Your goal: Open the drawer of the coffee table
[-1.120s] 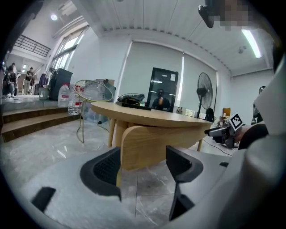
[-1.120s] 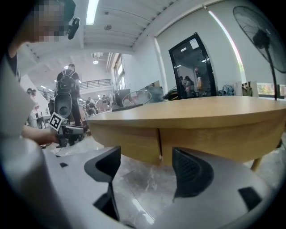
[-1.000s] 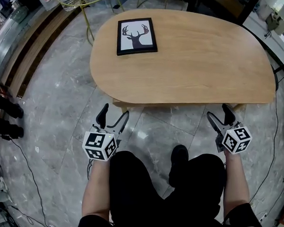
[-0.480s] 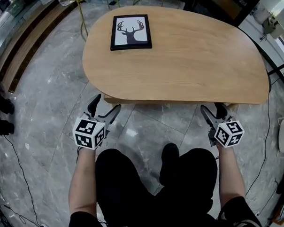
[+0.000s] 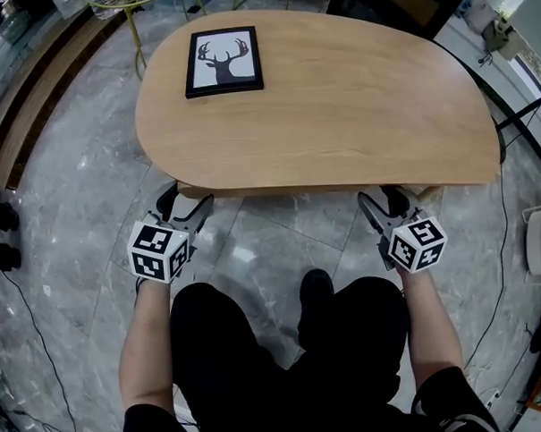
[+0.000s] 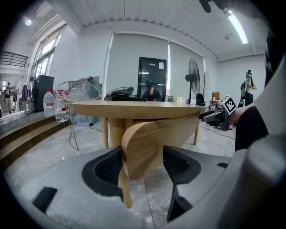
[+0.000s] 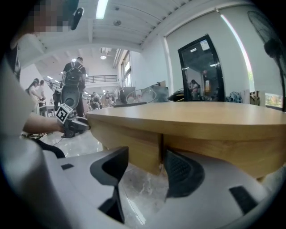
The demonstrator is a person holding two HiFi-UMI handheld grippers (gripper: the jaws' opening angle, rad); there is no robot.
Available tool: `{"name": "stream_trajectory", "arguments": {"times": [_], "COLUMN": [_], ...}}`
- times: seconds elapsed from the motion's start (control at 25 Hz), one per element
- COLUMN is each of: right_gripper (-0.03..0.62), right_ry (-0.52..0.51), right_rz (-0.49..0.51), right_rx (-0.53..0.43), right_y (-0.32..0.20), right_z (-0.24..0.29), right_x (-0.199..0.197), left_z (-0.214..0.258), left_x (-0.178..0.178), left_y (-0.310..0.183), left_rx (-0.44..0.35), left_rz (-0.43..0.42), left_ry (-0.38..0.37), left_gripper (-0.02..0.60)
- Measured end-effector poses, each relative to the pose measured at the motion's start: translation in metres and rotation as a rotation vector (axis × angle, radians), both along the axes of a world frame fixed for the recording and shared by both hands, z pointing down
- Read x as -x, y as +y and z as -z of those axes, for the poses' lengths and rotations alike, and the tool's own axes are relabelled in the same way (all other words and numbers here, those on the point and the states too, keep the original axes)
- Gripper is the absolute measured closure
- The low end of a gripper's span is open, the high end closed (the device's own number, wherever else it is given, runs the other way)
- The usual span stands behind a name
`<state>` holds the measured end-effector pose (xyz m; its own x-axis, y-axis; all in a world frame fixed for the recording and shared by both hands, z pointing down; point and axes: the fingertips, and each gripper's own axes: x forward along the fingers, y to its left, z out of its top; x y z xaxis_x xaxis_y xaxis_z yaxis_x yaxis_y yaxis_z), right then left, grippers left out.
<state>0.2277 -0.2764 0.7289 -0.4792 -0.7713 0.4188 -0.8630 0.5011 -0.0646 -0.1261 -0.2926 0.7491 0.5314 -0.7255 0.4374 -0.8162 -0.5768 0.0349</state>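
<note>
Drawer not opened yet, both claws closing on its front.
Left claw has the rounded left end of the drawer front between its jaws, right claw the right end. Both are narrowing, neither pinching yet as far as I can tell. The front sits tucked under the bench edge, so the whole pull is left. Deer picture is well clear; the person's shoe and knees sit in the pull path.

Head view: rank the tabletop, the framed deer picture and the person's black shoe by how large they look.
1. tabletop, by far the largest
2. framed deer picture
3. black shoe, smallest, only partly visible
</note>
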Motion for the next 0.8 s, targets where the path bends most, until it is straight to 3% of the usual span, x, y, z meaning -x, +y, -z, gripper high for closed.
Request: {"name": "stream_trajectory", "arguments": {"times": [0.52,0.64,0.8], "right_gripper": [0.391,0.403,0.457], "right_ry": [0.006,-0.003,0.074], "right_rz": [0.054,0.082,0.144], "right_rx": [0.005,0.012,-0.002], "right_y": [0.012,0.023,0.026], "right_z": [0.001,0.001,0.000], "right_x": [0.005,0.002,-0.004], "left_z": [0.003,0.002,0.000], "left_x": [0.001,0.003,0.005], "left_y": [0.010,0.022,0.029], "left_rx": [0.011,0.025,0.040], "left_rz": [0.008,-0.036,-0.126], "left_ry": [0.031,0.020,-0.043], "left_gripper": [0.327,0.341,0.376]}}
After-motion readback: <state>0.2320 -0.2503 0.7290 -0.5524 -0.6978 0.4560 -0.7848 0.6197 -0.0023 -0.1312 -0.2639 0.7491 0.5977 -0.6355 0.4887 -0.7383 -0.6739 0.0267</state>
